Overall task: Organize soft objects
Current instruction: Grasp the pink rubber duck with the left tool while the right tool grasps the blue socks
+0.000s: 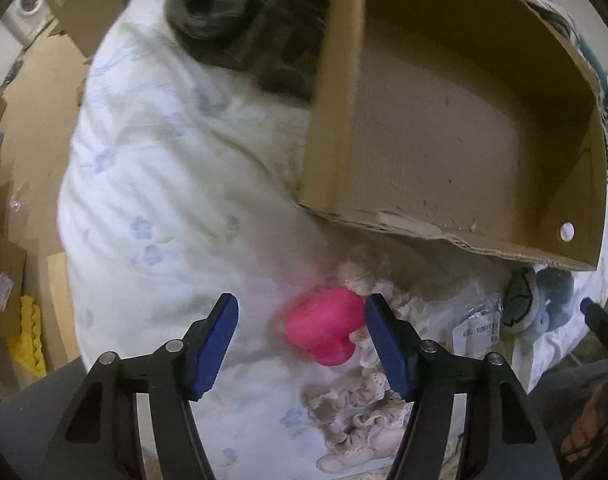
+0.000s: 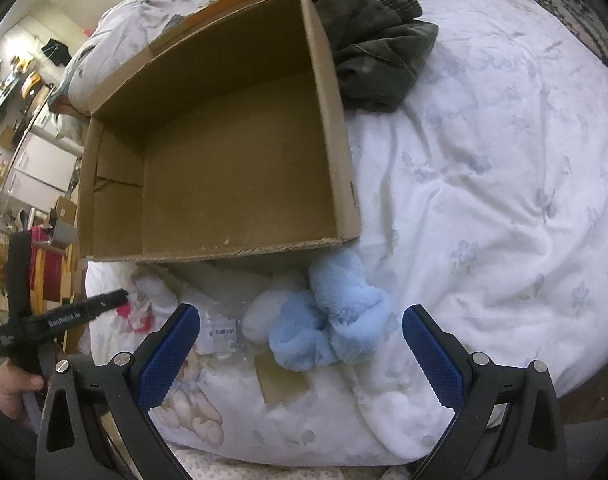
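Note:
A bright pink soft thing (image 1: pixel 324 326) lies on the white floral duvet (image 1: pixel 164 200), just in front of an open cardboard box (image 1: pixel 336 100). My left gripper (image 1: pixel 302 340) points down over it with the pink thing between its blue pads. The right pad is at its edge and the left pad is well clear, so the jaws are open. A beige frilly soft toy (image 1: pixel 360 400) lies beneath. In the right wrist view a light blue plush (image 2: pixel 328 320) sits by the box's front wall (image 2: pixel 224 256). My right gripper (image 2: pixel 302 354) hangs open just above it.
A dark green garment (image 2: pixel 376 40) is heaped beside the box's far corner. A white plush (image 2: pixel 264 316) and a plastic bag with a label (image 2: pixel 220 332) lie left of the blue one. Cardboard pieces (image 1: pixel 44 120) cover the floor past the bed's edge.

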Demonstrator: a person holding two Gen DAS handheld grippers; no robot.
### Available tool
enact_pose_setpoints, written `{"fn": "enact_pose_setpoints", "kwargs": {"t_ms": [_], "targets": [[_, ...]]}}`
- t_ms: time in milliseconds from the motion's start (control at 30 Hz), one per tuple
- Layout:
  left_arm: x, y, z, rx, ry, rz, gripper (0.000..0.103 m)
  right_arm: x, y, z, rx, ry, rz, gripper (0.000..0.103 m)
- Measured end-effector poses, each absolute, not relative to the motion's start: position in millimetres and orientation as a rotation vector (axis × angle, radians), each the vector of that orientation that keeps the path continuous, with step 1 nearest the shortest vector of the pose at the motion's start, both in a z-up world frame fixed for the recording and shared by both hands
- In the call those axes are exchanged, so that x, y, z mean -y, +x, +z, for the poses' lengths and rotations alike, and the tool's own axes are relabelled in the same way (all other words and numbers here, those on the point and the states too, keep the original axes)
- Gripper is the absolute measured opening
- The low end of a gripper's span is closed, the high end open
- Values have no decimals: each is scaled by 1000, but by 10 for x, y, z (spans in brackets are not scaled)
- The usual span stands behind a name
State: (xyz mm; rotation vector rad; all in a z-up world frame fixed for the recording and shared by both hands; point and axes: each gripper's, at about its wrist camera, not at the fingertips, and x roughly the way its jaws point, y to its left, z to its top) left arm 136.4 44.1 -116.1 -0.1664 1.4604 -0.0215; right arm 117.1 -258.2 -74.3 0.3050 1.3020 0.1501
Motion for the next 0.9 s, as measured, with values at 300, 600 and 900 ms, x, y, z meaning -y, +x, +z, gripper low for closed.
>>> {"fn": "enact_pose_setpoints", "kwargs": {"t_ms": [300,600,900], "targets": [[-526,1376,-1510,-1533,-264,-26,37,2749,1257,-953,-1368,390,97,103],[-805,1358,-1381,-1442,-275,40,37,2584,1356,-1189,-1448,283,99,80],[-755,1363,-1281,-1432,-244,48,37,2554,1284,-1151,-1420,277,109,25]]}}
